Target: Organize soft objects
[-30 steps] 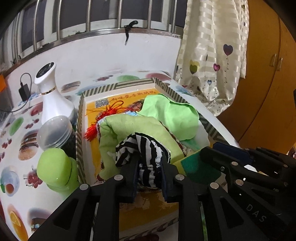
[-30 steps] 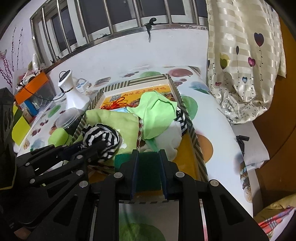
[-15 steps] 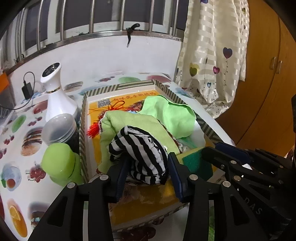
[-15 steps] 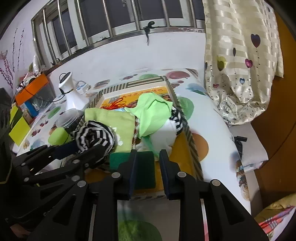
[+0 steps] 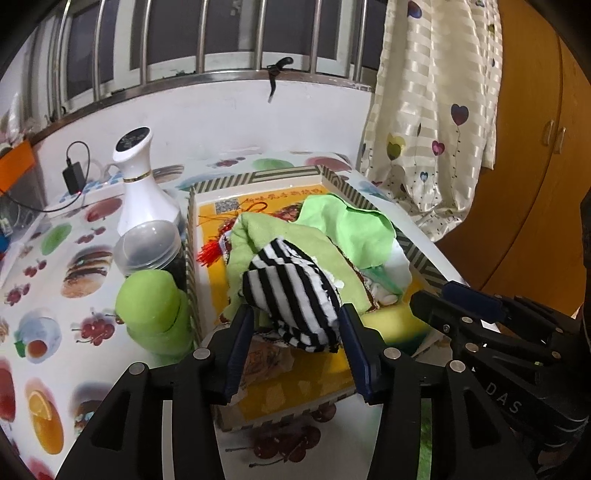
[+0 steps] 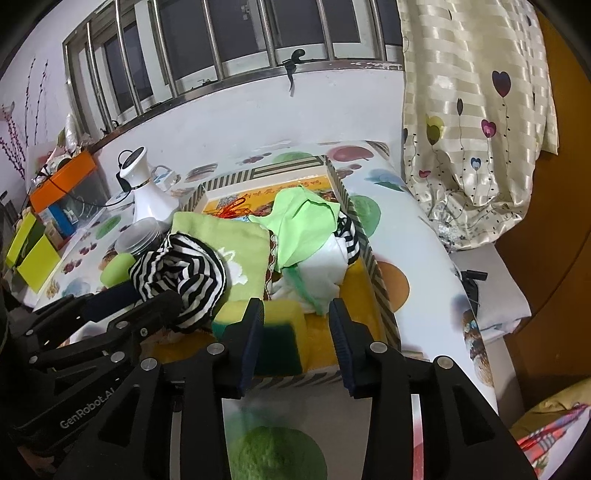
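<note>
On the fruit-print desk (image 5: pixel 55 280), the left tool (image 5: pixel 297 338) stands spread around the black-and-white striped cloth (image 5: pixel 291 295), inside the striped-rim yellow tray (image 5: pixel 258 177). Rightward, the right tool (image 6: pixel 295 332) gapes around the yellow-and-green sponge (image 6: pixel 284 332).

Even indoor light over my table, dark window panes (image 6: pixel 258 33) behind the bars, soft shadows under my black gripper arms, mild sheen on the white vase (image 5: pixel 142 192), heavy fisheye bending, black vignette corners, slight blur at edges.
</note>
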`<control>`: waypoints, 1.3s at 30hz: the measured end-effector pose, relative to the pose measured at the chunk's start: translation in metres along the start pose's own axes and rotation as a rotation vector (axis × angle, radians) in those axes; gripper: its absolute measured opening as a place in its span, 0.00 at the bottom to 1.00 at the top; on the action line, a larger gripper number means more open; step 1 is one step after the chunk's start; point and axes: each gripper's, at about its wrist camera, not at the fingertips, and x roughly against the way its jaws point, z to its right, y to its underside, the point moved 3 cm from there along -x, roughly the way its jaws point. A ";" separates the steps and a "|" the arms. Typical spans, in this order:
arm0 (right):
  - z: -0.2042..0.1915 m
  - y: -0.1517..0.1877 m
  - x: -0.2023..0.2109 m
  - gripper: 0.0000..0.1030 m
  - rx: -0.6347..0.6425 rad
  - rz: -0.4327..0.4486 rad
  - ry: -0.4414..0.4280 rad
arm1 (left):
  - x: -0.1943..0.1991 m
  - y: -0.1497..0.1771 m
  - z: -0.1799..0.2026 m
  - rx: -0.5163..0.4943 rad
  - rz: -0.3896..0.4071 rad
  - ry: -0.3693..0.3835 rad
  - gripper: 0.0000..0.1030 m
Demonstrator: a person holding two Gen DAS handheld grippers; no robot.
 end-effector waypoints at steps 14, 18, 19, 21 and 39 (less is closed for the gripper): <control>-0.009 0.020 0.023 0.44 0.022 0.007 -0.002 | 0.034 0.031 -0.005 0.004 0.002 -0.058 0.51; -0.011 0.032 0.027 0.46 0.041 -0.019 0.002 | 0.034 0.049 -0.006 0.014 -0.032 -0.065 0.51; -0.012 0.036 0.027 0.47 0.047 -0.029 0.003 | 0.035 0.052 -0.007 0.017 -0.035 -0.065 0.51; -0.014 0.043 0.028 0.47 0.054 -0.040 0.006 | 0.037 0.059 -0.006 0.020 -0.039 -0.071 0.51; -0.017 0.086 0.015 0.50 0.124 -0.126 0.082 | 0.021 0.103 0.004 0.023 -0.117 -0.105 0.51</control>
